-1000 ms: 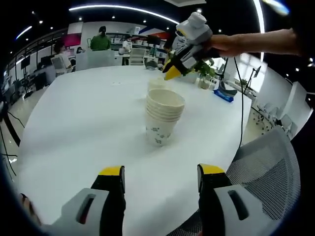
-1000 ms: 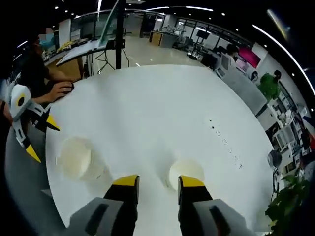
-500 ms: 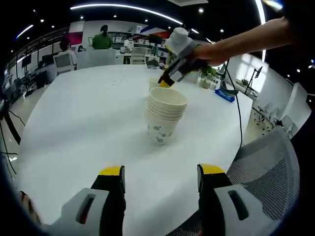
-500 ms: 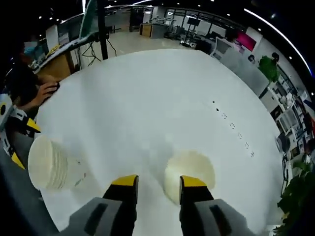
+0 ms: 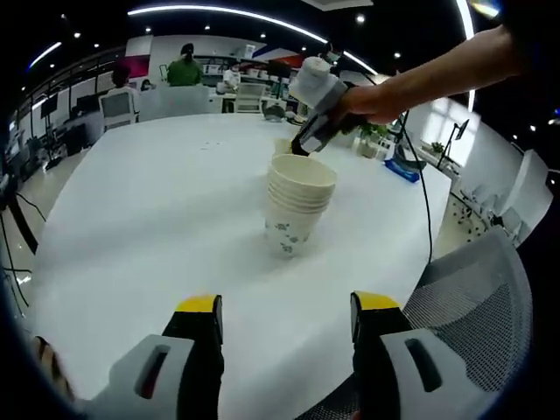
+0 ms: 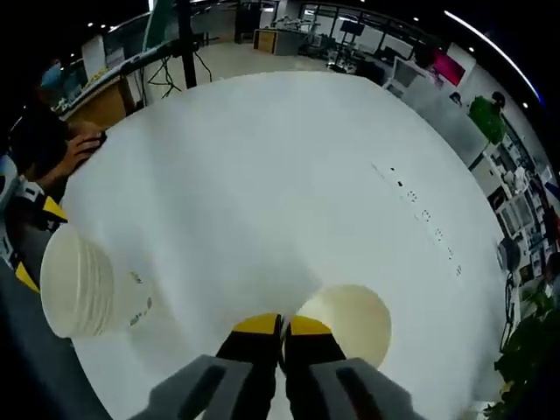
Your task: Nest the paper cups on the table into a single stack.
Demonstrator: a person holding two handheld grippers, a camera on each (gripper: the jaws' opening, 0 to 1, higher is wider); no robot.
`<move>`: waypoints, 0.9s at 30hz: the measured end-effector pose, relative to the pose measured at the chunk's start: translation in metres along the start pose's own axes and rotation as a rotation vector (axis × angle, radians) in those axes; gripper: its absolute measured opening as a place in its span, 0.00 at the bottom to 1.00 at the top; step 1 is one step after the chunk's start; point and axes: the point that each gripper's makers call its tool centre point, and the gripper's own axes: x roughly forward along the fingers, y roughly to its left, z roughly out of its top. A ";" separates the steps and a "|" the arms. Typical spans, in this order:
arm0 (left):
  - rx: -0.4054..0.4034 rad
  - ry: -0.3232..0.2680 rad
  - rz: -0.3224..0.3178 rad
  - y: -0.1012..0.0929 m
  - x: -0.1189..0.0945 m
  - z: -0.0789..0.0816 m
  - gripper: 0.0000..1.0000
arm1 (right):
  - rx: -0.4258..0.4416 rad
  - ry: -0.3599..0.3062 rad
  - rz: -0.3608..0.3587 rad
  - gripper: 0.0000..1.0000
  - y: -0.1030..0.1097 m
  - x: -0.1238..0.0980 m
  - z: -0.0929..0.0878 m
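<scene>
Cup single, upright on table, right at tips of right claw; jaws pressed together on its near rim, pinching it. Stack of nested cups well off to that claw's left, open mouth toward camera, dotted print on side. Left claw's yellow tips at far left edge, beyond stack.

From left claw: jaws spread wide, nothing between, low over table. Stack straight ahead, upright, well apart from tips. Right claw just behind stack's rim, held in a hand coming from upper right. Mesh chair to right of left claw. Office desks, seated people far behind.
</scene>
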 end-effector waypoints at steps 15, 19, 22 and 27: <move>0.013 0.004 -0.015 -0.002 0.001 0.000 0.58 | -0.127 -0.100 -0.015 0.00 0.014 -0.050 0.011; 0.015 0.002 -0.017 -0.002 0.002 0.000 0.58 | -0.149 -0.122 -0.004 0.00 0.027 -0.069 0.018; 0.017 0.000 -0.020 -0.002 0.002 0.000 0.58 | -0.192 -0.147 -0.006 0.00 0.031 -0.081 0.028; 0.025 -0.001 -0.024 -0.004 0.001 0.000 0.58 | -0.243 -0.169 -0.005 0.00 0.044 -0.099 0.038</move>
